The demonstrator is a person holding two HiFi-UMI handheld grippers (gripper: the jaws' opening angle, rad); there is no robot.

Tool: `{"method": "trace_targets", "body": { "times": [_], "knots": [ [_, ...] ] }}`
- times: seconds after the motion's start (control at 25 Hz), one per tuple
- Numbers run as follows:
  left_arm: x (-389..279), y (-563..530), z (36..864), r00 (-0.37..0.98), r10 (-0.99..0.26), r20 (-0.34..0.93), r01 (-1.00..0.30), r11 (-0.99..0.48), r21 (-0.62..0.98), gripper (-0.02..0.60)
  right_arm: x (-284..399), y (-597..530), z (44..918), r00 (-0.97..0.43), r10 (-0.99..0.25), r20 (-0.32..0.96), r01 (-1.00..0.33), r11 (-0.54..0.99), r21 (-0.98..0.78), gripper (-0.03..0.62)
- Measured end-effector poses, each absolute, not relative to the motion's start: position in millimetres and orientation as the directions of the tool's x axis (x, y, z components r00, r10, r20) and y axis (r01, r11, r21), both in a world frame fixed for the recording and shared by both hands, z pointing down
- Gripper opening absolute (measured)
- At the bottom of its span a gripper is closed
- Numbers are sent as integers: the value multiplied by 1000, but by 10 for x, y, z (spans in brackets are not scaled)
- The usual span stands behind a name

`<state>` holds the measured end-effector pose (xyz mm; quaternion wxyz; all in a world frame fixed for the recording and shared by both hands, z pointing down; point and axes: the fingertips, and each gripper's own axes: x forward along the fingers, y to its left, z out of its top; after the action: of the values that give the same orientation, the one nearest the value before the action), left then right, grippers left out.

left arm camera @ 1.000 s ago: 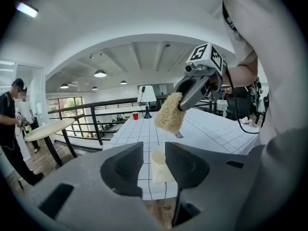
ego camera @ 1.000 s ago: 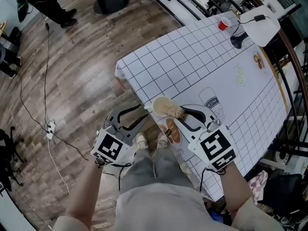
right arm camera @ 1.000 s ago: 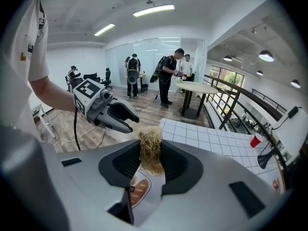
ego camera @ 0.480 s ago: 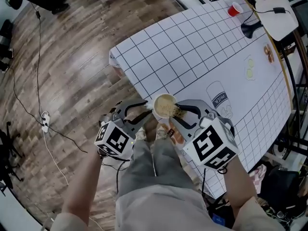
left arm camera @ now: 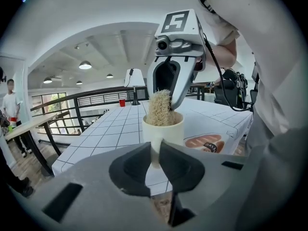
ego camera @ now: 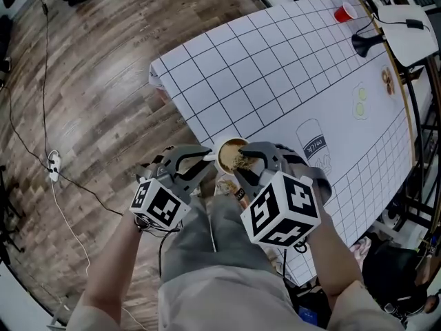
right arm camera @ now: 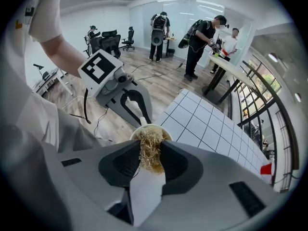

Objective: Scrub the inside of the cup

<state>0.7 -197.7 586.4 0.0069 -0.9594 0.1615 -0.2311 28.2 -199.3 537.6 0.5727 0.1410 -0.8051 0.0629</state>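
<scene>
A white cup (ego camera: 222, 163) stands at the near corner of the gridded table (ego camera: 275, 81). My left gripper (ego camera: 205, 163) reaches it from the left. Its jaws are closing, and the cup's thin white handle (left arm camera: 155, 159) sits pinched between the pads, with the cup body (left arm camera: 163, 131) just beyond. My right gripper (ego camera: 242, 163) is shut on a tan fibrous scrubber (right arm camera: 150, 150), whose tip sits inside the cup's mouth (right arm camera: 136, 134). From the left gripper view the scrubber (left arm camera: 160, 107) stands up out of the cup under the right gripper.
A red cup (ego camera: 342, 12), a black lamp base (ego camera: 364, 43) and a white lamp shade (ego camera: 406, 23) stand at the table's far end. Printed food pictures (ego camera: 313, 143) lie flat on the cloth. Wood floor with a cable (ego camera: 52, 164) lies left. People stand far off (right arm camera: 202, 37).
My left gripper moved right to the cup and its jaws narrowed onto the handle. The right gripper with the scrubber stayed at the cup's mouth.
</scene>
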Motion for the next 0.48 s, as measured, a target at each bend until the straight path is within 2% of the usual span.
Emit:
{"method": "trace_targets", "body": {
  "times": [0.24,0.48],
  "knots": [
    [-17,-1972,5861,847,-318,425,-309,-946,-92,63,230,-1984,5656,-197,-137,971,-215,972,94,114],
    [7,-1964,5861,848,-335,410,-325,-941,-97,61,219,-1992,5826,-189,-56,980,-222,975,13,110]
  ]
}}
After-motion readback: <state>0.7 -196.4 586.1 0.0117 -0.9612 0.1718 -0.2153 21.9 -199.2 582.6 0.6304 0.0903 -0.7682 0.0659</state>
